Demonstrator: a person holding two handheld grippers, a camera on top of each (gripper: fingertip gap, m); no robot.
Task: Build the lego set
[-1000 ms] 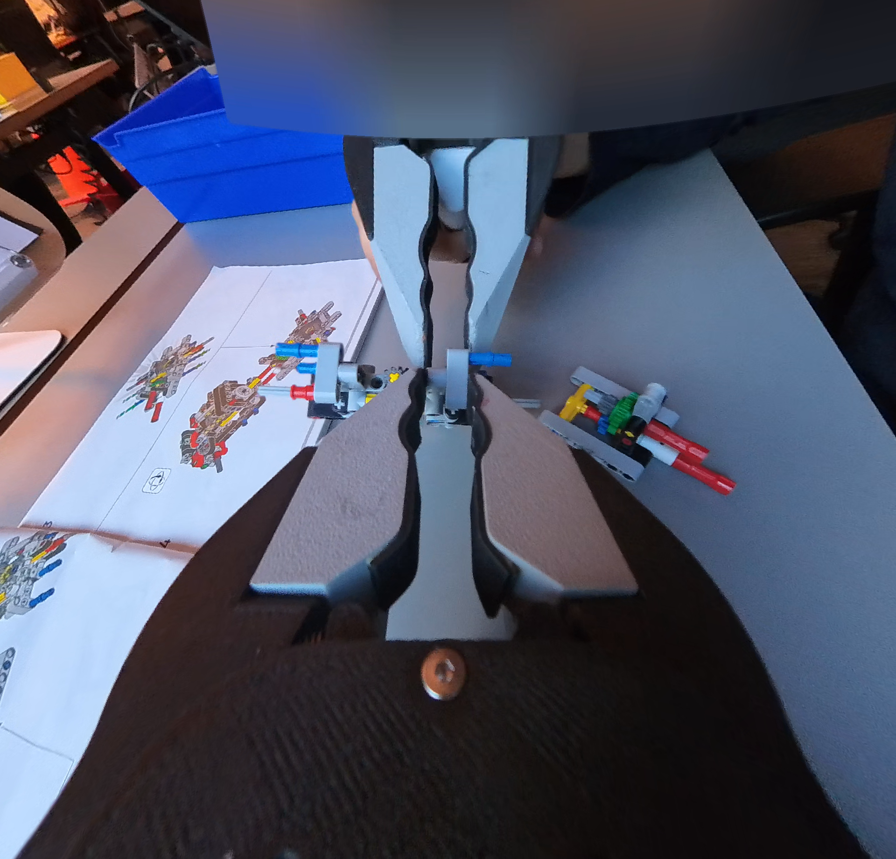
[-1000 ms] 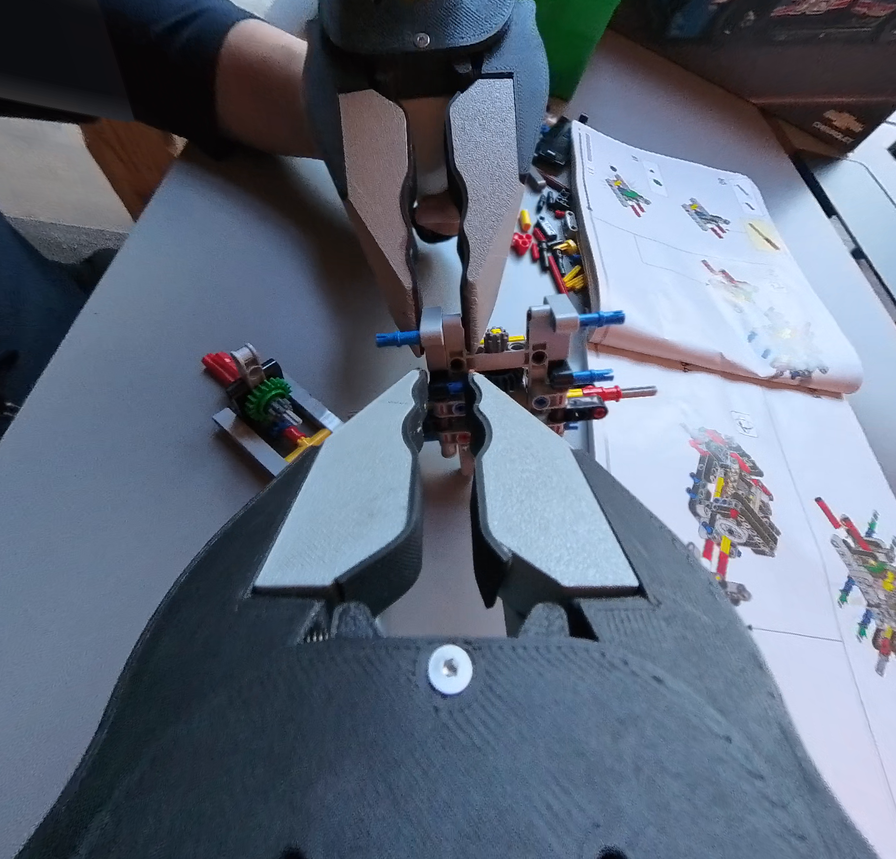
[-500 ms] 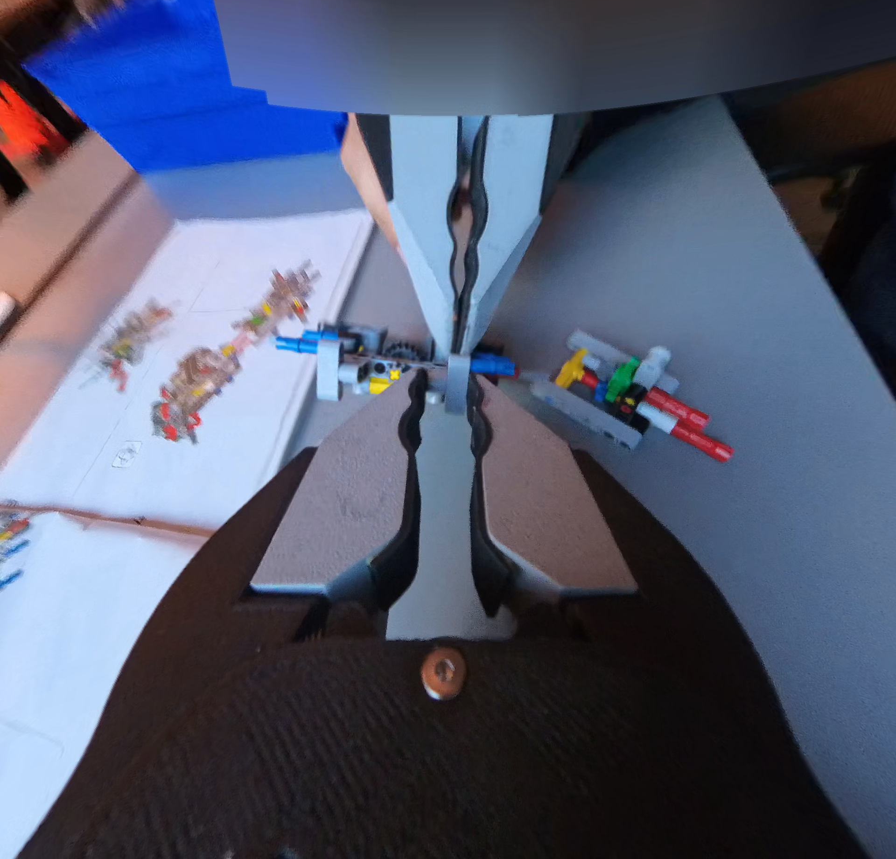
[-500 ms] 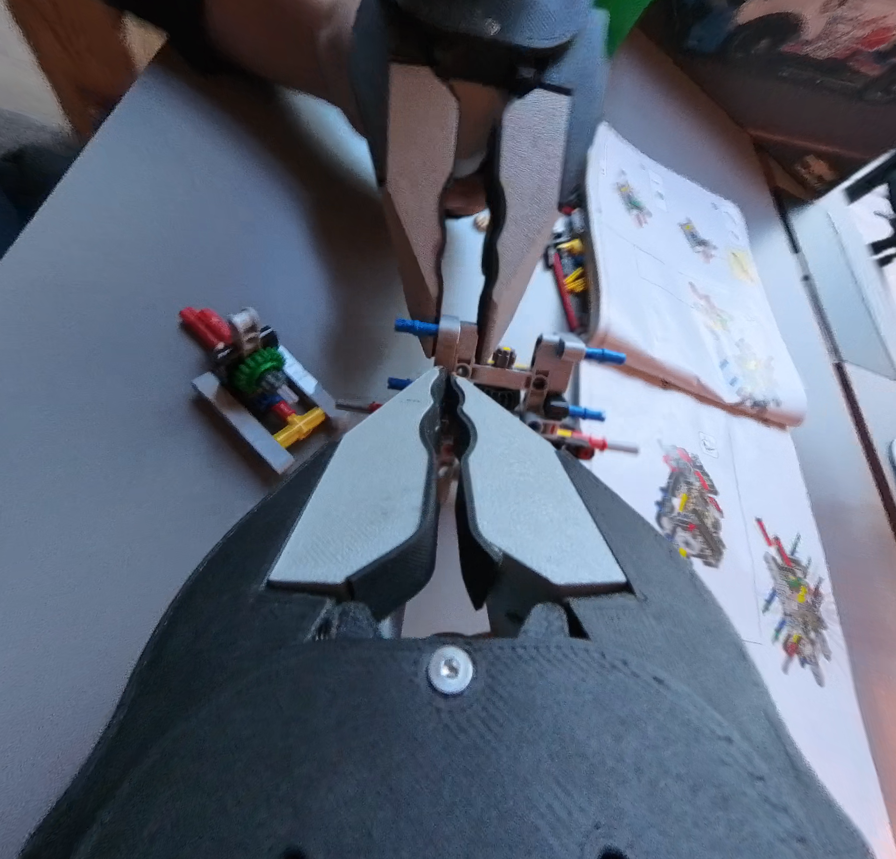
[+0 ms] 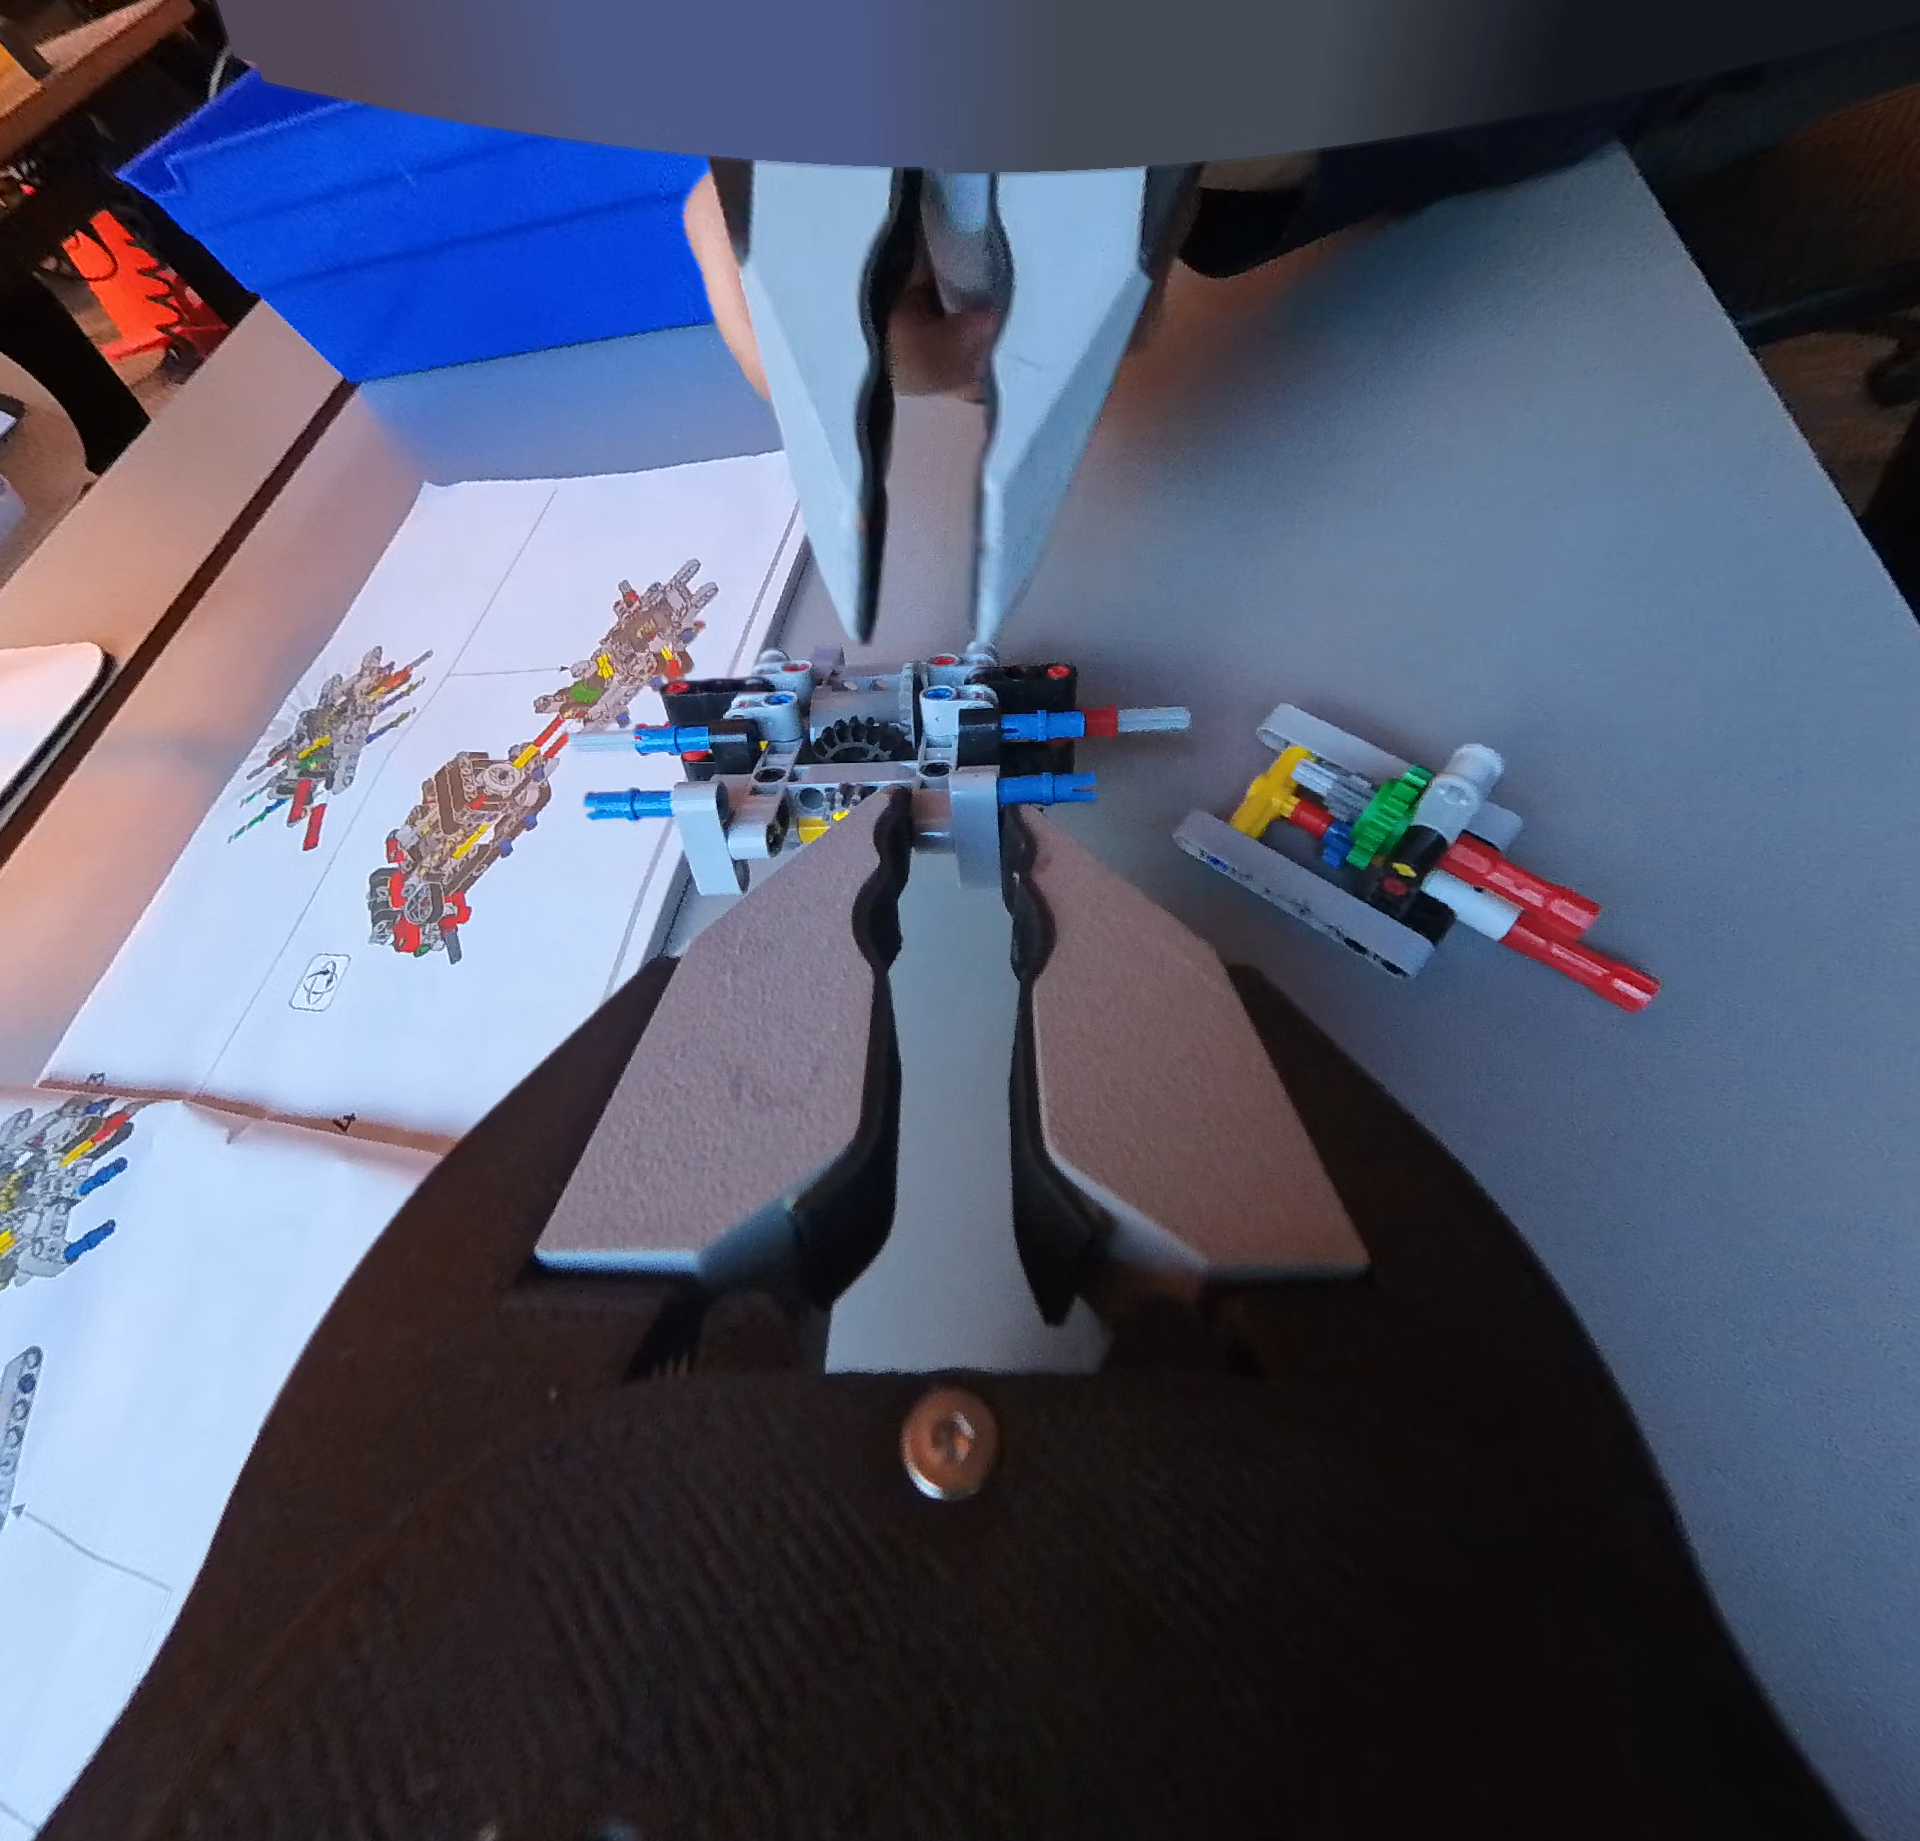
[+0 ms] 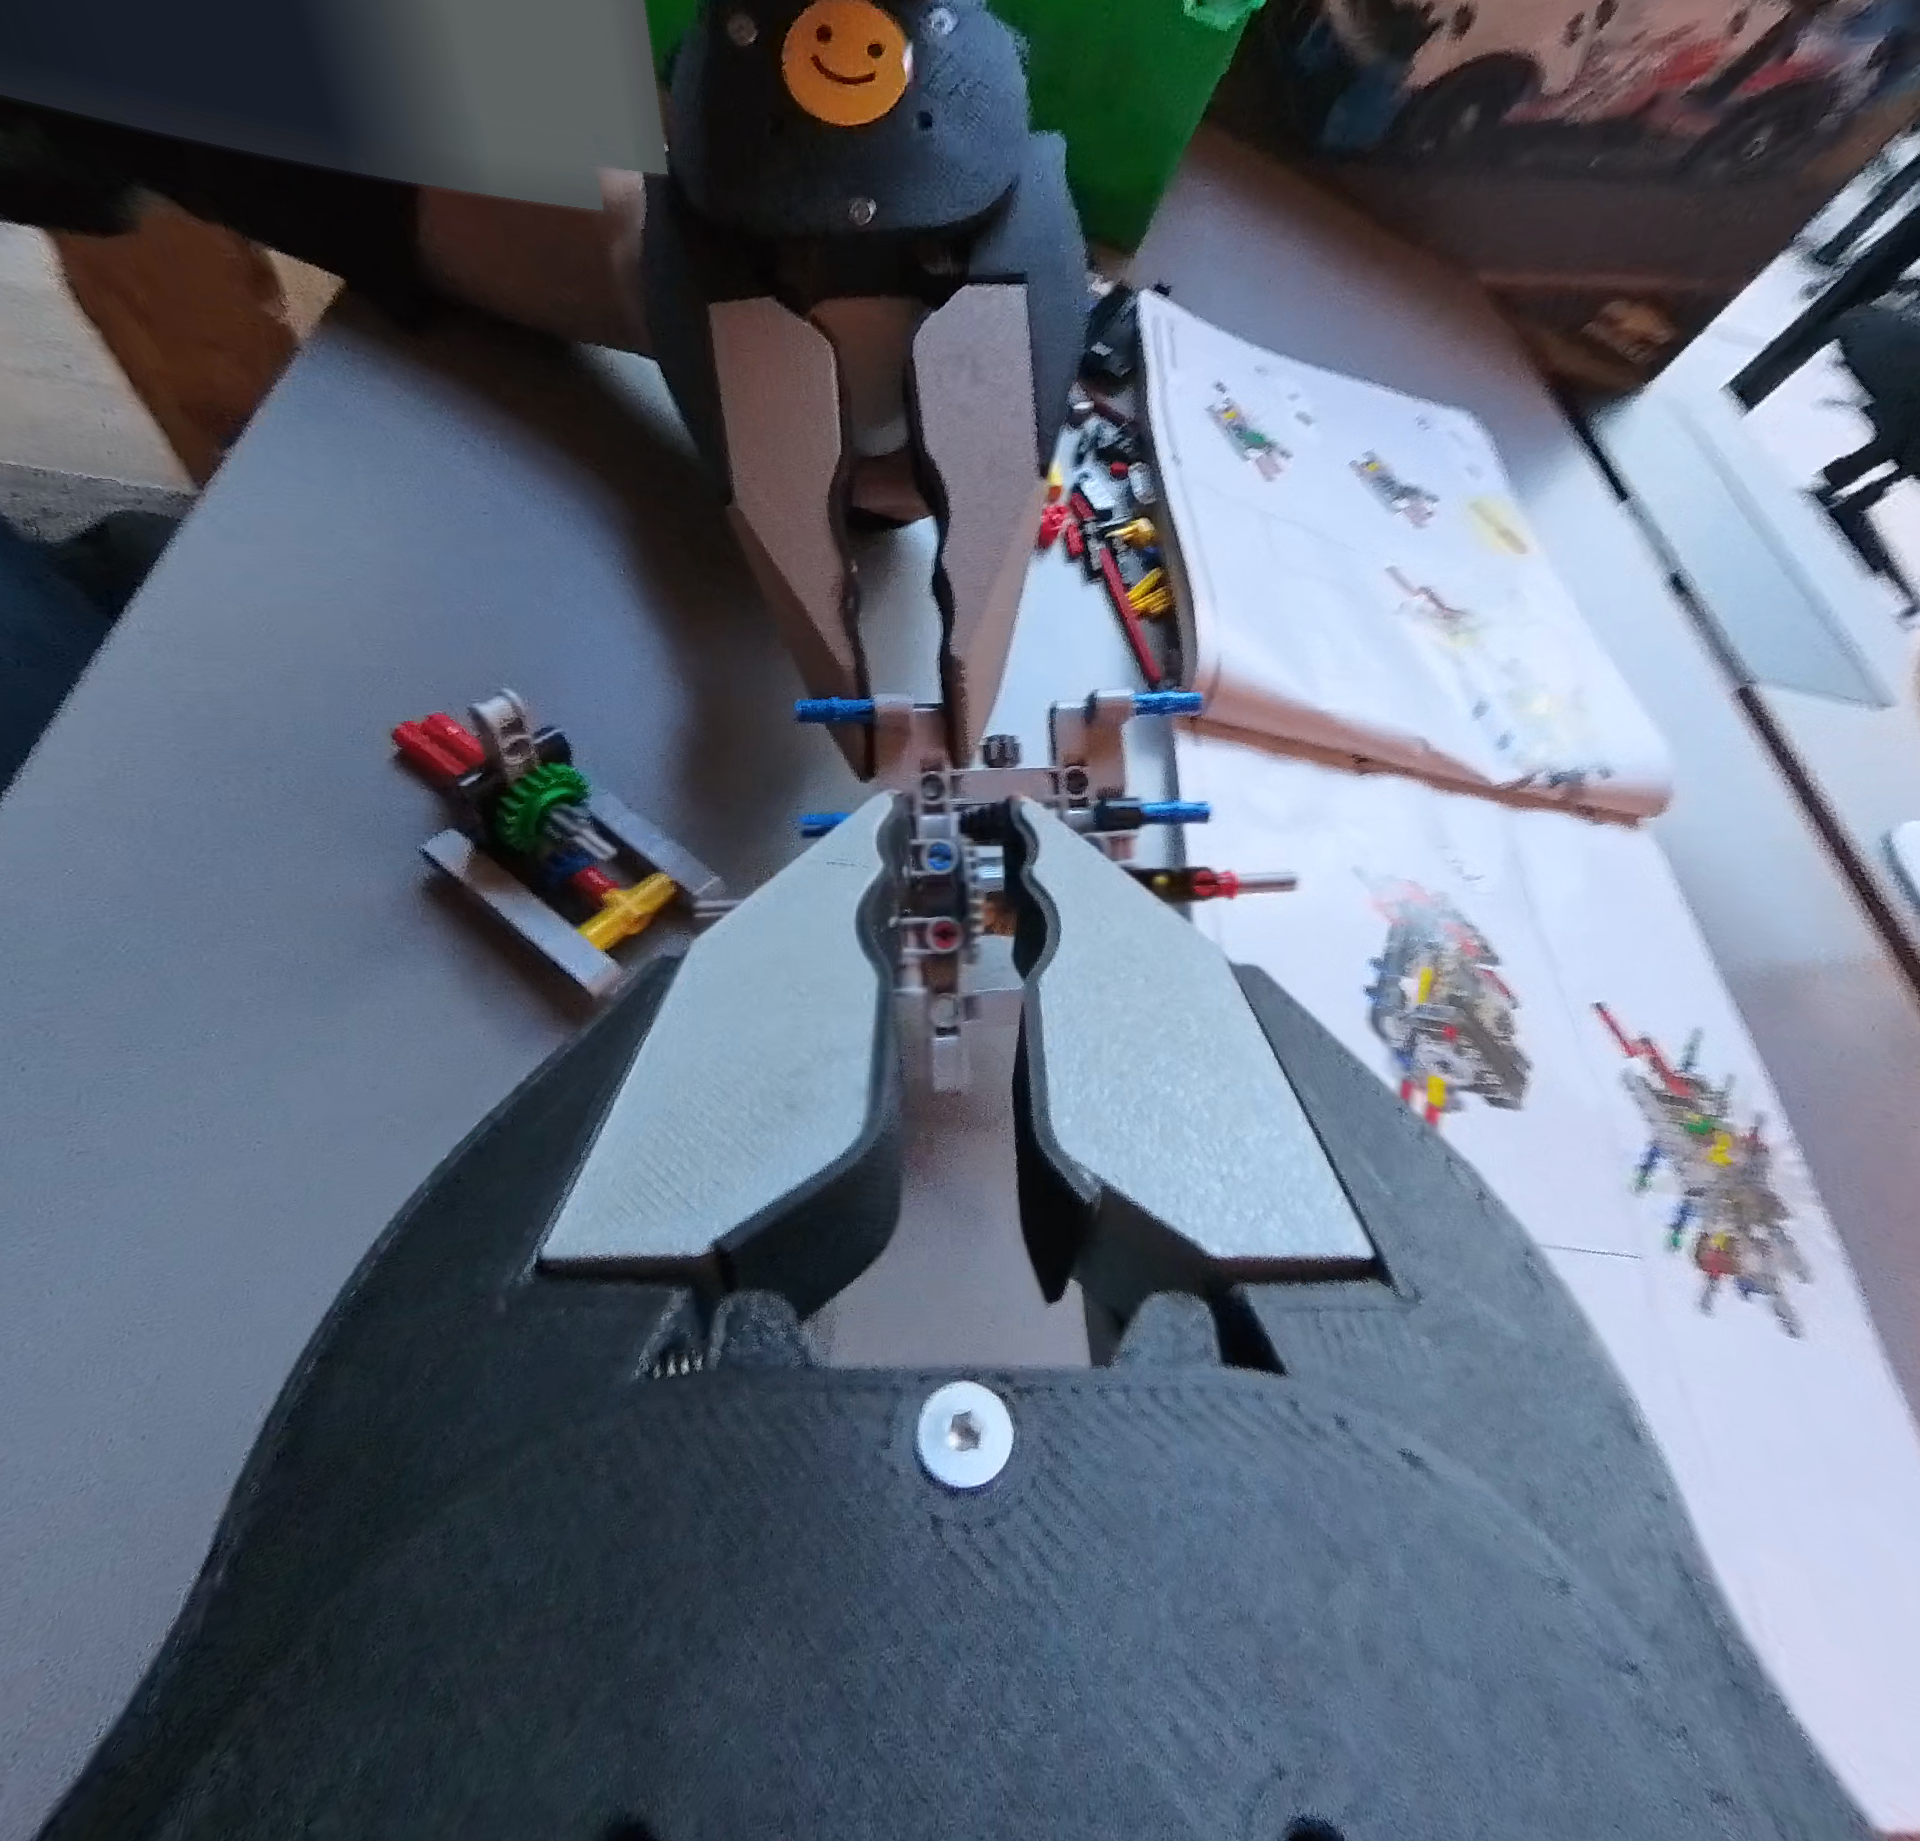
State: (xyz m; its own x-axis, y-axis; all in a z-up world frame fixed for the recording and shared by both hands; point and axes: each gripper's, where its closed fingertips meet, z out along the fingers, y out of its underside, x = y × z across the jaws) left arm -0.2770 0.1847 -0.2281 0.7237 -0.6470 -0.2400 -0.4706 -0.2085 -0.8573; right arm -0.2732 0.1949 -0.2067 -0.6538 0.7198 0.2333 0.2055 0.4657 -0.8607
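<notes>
While gripped, the brick assembly (image 5: 873, 742) overhangs the booklet's edge (image 5: 727, 752).

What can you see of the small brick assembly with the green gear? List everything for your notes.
The small green-gear assembly looks like plastic. Two parallel light grey beams frame a green gear, a small blue part and black blocks. A yellow connector sits at one end. Two red rods, one in a white sleeve, stick out past the other end beside a light grey connector. It lies flat on the grey table, apart from the larger model and from both grippers. Only the table touches it.
</notes>
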